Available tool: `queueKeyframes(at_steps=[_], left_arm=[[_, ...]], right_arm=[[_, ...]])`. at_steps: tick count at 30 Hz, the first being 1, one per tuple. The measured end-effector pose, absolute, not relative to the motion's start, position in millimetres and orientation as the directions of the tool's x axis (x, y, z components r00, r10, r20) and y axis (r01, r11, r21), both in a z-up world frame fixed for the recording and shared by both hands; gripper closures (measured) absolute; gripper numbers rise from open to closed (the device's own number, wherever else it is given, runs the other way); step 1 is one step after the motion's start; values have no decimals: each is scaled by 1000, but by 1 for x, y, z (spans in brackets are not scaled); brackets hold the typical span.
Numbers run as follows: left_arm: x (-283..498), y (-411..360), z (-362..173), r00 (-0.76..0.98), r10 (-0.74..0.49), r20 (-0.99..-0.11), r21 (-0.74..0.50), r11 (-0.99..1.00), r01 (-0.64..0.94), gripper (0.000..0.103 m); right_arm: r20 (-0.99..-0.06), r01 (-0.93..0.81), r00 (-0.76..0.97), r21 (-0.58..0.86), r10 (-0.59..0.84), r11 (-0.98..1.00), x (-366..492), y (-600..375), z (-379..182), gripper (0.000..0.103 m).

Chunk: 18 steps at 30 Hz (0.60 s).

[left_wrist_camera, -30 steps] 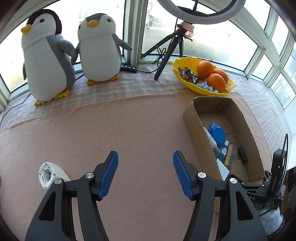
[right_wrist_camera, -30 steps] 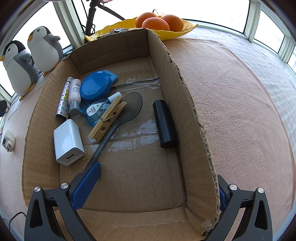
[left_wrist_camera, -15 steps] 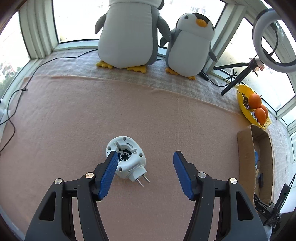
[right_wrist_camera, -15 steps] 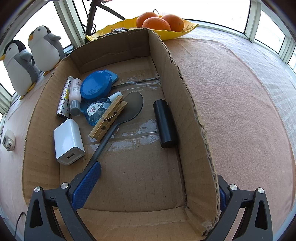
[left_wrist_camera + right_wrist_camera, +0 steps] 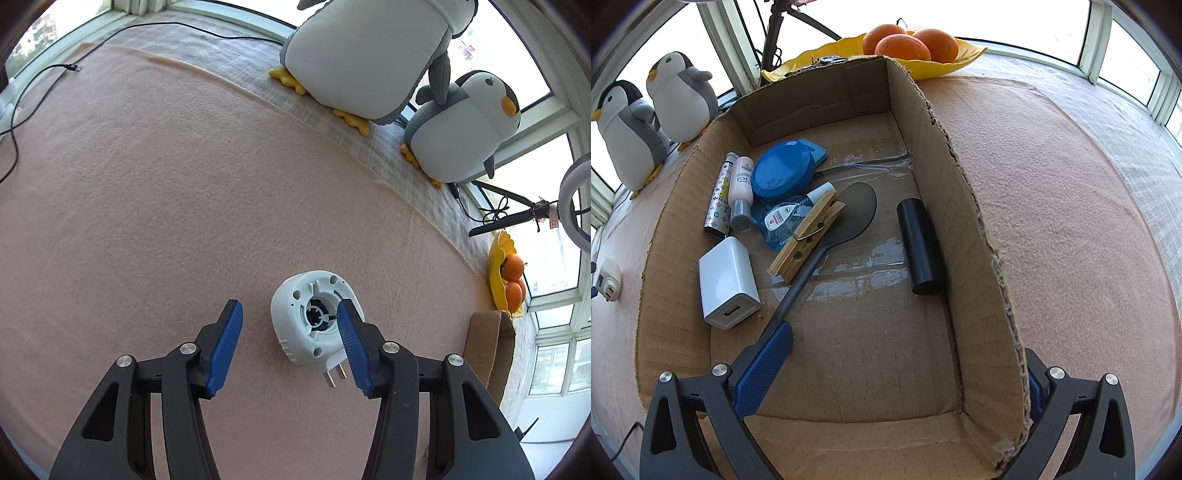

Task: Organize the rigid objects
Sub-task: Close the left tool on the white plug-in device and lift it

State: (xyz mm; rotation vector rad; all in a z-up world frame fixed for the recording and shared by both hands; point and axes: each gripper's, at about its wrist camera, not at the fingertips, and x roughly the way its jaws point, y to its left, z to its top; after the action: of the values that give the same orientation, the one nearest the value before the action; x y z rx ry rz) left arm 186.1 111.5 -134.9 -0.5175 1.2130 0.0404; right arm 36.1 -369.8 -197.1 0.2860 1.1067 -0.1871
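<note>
A white round plug-in device (image 5: 306, 325) with two metal prongs lies on the pink cloth. My left gripper (image 5: 288, 317) is open around it, its right pad over the device's right side. The device also shows small at the left edge of the right wrist view (image 5: 607, 278). My right gripper (image 5: 894, 365) is open, straddling the right wall of a cardboard box (image 5: 975, 229). Inside lie a white charger (image 5: 727, 282), a black spoon (image 5: 827, 243), a wooden clothespin (image 5: 809, 236), a blue lid (image 5: 783, 170), a black cylinder (image 5: 919, 247) and small tubes (image 5: 740, 192).
Two plush penguins (image 5: 373, 55) stand at the far edge by the window. A yellow dish with oranges (image 5: 905, 48) sits behind the box, beside a black tripod (image 5: 506, 218). A black cable (image 5: 22, 110) runs along the left of the cloth.
My left gripper has swung left and closed in on the white device, which now sits between the pads. The right gripper and box have not moved.
</note>
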Motion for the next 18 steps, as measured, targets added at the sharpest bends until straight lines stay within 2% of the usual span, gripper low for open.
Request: queueKeyframes(at_steps=[4, 10, 16, 18], left_arm=[[189, 110, -139, 351, -250, -902, -360, 885, -296, 54], [193, 105, -148, 324, -244, -914, -341, 895, -288, 67], [195, 100, -151, 314, -255, -914, -344, 899, -270, 68], [194, 100, -150, 318, -262, -911, -350, 899, -263, 75]], right_arm=[[-899, 289, 438, 134, -7, 948, 36, -370, -197, 0], [-899, 289, 437, 134, -6, 948, 36, -370, -197, 0], [-899, 289, 437, 134, -7, 948, 36, -370, -197, 0], [-899, 290, 437, 134, -7, 948, 36, -370, -197, 0]])
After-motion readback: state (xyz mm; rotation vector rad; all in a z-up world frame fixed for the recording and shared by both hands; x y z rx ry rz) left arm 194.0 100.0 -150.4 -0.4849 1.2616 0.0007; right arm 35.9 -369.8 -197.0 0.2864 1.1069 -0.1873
